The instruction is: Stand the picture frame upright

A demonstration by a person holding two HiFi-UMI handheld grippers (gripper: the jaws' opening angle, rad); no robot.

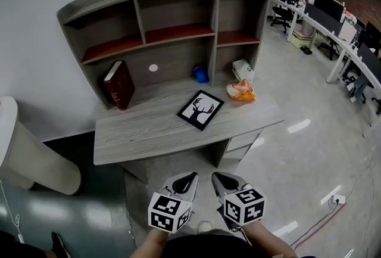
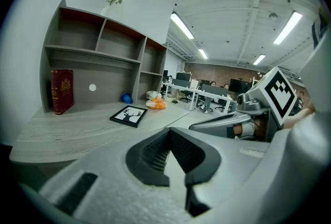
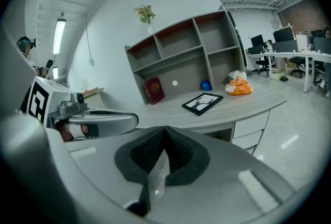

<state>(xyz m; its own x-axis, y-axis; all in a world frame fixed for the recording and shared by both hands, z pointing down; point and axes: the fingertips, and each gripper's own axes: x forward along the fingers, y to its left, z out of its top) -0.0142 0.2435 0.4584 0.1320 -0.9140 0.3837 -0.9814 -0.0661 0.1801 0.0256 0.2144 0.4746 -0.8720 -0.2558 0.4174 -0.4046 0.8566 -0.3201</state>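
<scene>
A black picture frame [image 1: 200, 110] with a deer silhouette on white lies flat on the grey wooden desk [image 1: 137, 131], right of its middle. It shows too in the left gripper view as the picture frame [image 2: 129, 115] and in the right gripper view as the picture frame [image 3: 202, 103]. My left gripper [image 1: 189, 178] and right gripper [image 1: 218, 178] hang side by side in front of the desk, well short of its edge. Both are shut with nothing between the pads.
A shelf unit [image 1: 172, 24] stands at the desk's back. On the desk are a red book [image 1: 119, 84] leaning at the left, a blue object [image 1: 200, 74], an orange bag [image 1: 241, 92] and a white object [image 1: 243, 69]. Office desks with monitors [image 1: 333, 18] fill the right.
</scene>
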